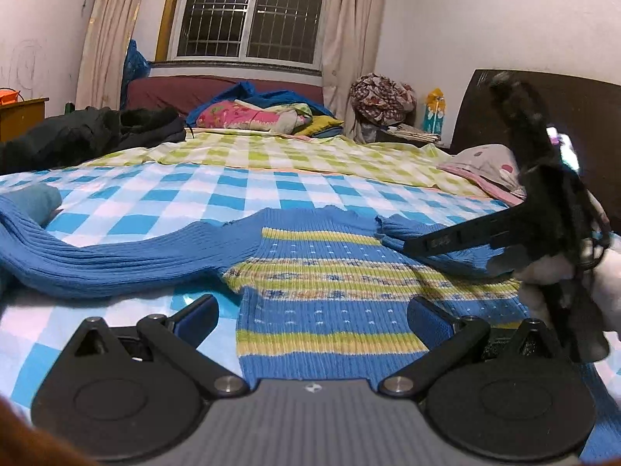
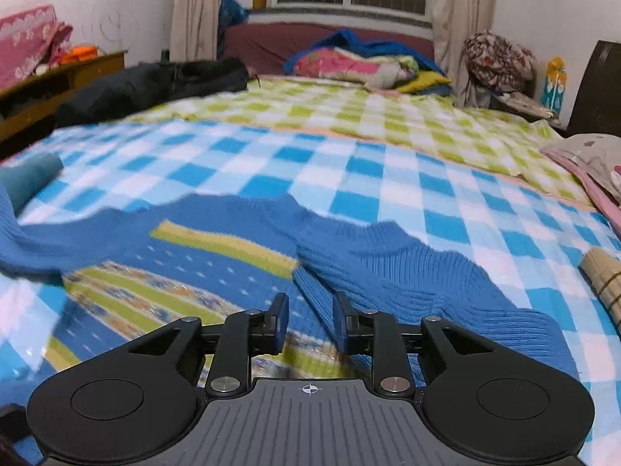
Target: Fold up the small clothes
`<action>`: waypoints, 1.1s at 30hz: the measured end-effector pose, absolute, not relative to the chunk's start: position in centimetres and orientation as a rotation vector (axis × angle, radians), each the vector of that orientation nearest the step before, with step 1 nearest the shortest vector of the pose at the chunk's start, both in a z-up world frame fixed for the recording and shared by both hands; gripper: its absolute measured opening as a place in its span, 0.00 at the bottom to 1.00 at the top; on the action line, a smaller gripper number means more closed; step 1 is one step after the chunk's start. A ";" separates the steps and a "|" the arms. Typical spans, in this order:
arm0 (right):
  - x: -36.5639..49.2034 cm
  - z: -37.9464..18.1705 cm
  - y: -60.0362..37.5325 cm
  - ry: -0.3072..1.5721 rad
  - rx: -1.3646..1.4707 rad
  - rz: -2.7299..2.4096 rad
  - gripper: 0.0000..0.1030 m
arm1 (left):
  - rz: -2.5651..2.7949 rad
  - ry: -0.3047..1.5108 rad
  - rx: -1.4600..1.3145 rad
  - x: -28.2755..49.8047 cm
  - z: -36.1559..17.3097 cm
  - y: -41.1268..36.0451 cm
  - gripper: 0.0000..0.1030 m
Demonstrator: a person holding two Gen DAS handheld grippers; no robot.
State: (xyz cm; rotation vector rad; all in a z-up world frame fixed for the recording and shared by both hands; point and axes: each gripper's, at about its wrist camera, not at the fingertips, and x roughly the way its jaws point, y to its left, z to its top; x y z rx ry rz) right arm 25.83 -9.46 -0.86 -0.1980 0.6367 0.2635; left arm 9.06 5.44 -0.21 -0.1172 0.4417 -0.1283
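Lying flat on the bed (image 1: 271, 190), on its blue-and-white checked sheet, a small blue ribbed sweater (image 1: 322, 283) with yellow-green stripes across the chest. Spread with one sleeve (image 1: 97, 260) stretched out long toward the left edge of the left wrist view, and the other sleeve (image 2: 407, 272) folded in over the chest, as seen from the right wrist view. Hovering low over the hem end of the sweater, the left gripper (image 1: 310, 312), fingers wide apart, nothing between them, striped knit showing in the gap. Sitting just above the folded sleeve, the right gripper (image 2: 310, 320), fingers narrowly parted with ribbed blue knit visible in the gap but no pad pressing on it; seen again from the left wrist view as a dark shape (image 1: 485, 235) at the right, over that same sleeve. Farther up the bed, a green-and-white checked sheet (image 2: 388, 116), a heap of pink and blue bedding (image 1: 256, 114) under the window (image 1: 248, 11), and a black garment (image 1: 89, 132) at the left. At the right edge of the bed, a spotted grey and pink cloth (image 1: 485, 163).
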 end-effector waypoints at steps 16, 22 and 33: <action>27.2 1.3 -8.4 0.651 -0.049 0.304 0.05 | -0.119 0.420 -0.132 8.6 0.1 6.4 1.00; 26.0 2.8 -4.4 0.627 0.031 0.559 0.09 | -0.113 0.406 -0.129 8.5 0.2 6.6 1.00; 23.3 1.5 -7.0 0.706 0.000 0.629 0.25 | -0.112 0.417 -0.121 8.7 -0.3 6.9 1.00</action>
